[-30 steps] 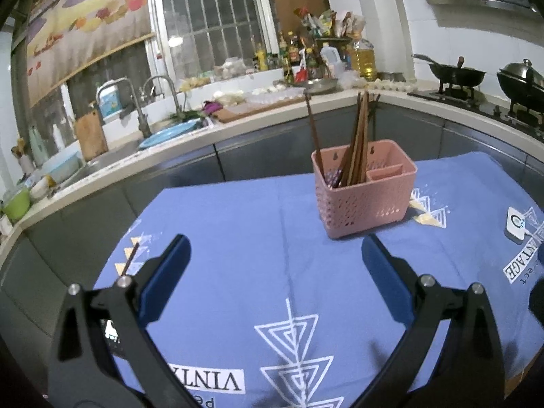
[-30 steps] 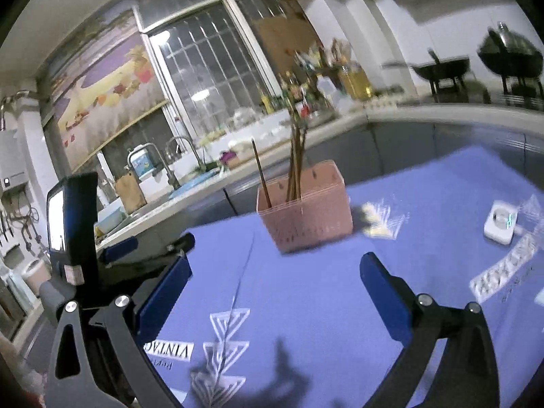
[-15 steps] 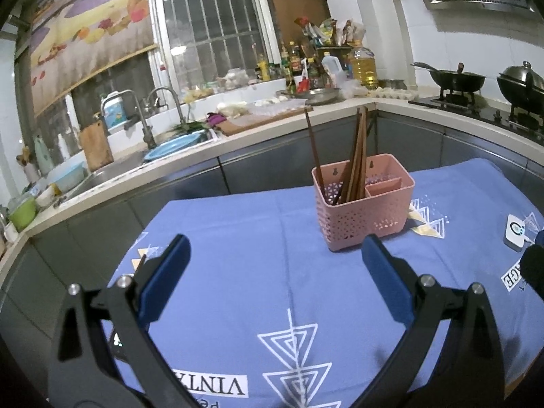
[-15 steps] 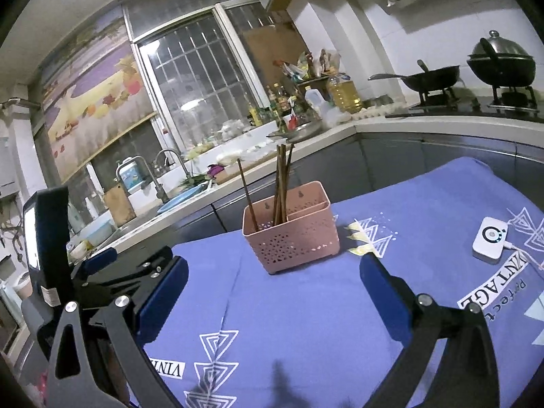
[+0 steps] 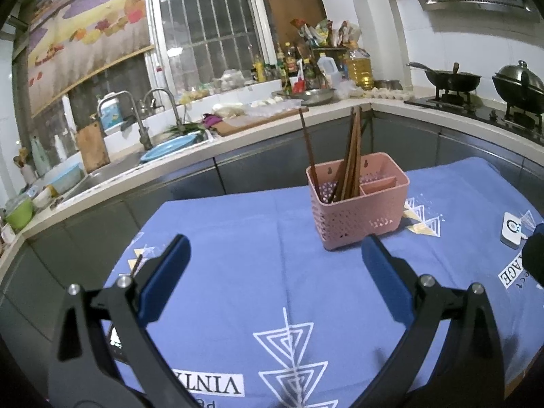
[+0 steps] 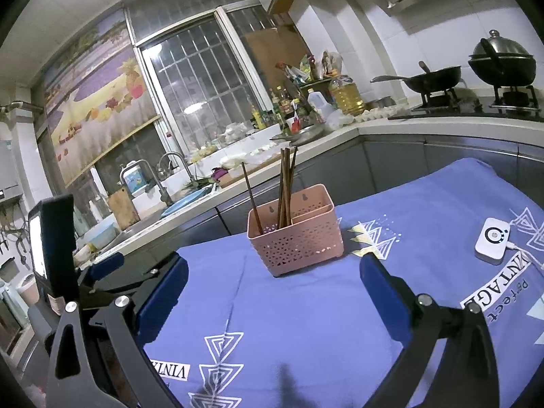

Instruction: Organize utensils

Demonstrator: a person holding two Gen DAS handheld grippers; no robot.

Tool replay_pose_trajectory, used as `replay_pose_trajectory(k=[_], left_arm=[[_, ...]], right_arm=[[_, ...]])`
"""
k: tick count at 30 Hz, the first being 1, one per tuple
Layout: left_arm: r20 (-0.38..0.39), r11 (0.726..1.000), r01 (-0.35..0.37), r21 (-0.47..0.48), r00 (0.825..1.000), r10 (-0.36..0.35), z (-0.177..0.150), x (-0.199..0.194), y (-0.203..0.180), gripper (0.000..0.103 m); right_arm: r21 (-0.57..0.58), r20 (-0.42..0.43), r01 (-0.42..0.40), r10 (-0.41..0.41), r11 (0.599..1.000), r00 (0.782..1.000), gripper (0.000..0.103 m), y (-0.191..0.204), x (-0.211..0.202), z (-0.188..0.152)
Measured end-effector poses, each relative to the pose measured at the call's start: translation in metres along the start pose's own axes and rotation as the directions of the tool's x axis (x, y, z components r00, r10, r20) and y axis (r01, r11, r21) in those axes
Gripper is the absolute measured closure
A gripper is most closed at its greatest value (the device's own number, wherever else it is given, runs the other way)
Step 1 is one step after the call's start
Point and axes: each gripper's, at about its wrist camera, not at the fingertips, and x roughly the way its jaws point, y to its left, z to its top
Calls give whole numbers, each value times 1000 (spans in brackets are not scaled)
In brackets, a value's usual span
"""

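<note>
A pink perforated utensil basket [image 5: 360,207] stands upright on the blue tablecloth [image 5: 258,272], with several brown chopsticks [image 5: 352,156] standing in its left compartment. It also shows in the right wrist view [image 6: 299,234], with the chopsticks [image 6: 285,187]. One loose chopstick [image 5: 137,262] lies at the table's far left edge. My left gripper [image 5: 275,268] is open and empty, held above the cloth in front of the basket. My right gripper [image 6: 272,289] is open and empty, also short of the basket. The left gripper's body [image 6: 85,272] shows at the left of the right wrist view.
A small white device [image 6: 492,239] with a cable lies on the cloth at the right; it also shows in the left wrist view [image 5: 513,231]. Behind the table runs a counter with a sink [image 5: 149,156], bottles and a stove with a wok [image 5: 452,80].
Both grippers have drawn back and risen a little from the basket, staying open. The right wrist view has steadied after blur. The basket and chopsticks have not moved.
</note>
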Motion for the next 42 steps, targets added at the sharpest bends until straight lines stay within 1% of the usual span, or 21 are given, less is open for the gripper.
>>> replay_pose_trajectory(k=[6, 16, 29, 42], left_arm=[[-37, 1000, 22, 14, 999, -22, -6, 5, -6, 6], [-74, 999, 39, 12, 996, -38, -12, 10, -8, 6], [-99, 1000, 18, 14, 995, -16, -17, 18, -6, 6], [-124, 1000, 5, 25, 992, -2, -26, 24, -7, 6]], right_arm=[[5, -7, -2, 2, 1000, 1000, 4, -1, -1, -2], [51, -47, 1, 1, 999, 999, 4, -3, 2, -11], [50, -62, 0, 3, 999, 998, 6, 3, 3, -13], [62, -88, -1, 6, 998, 996, 10, -2, 9, -15]])
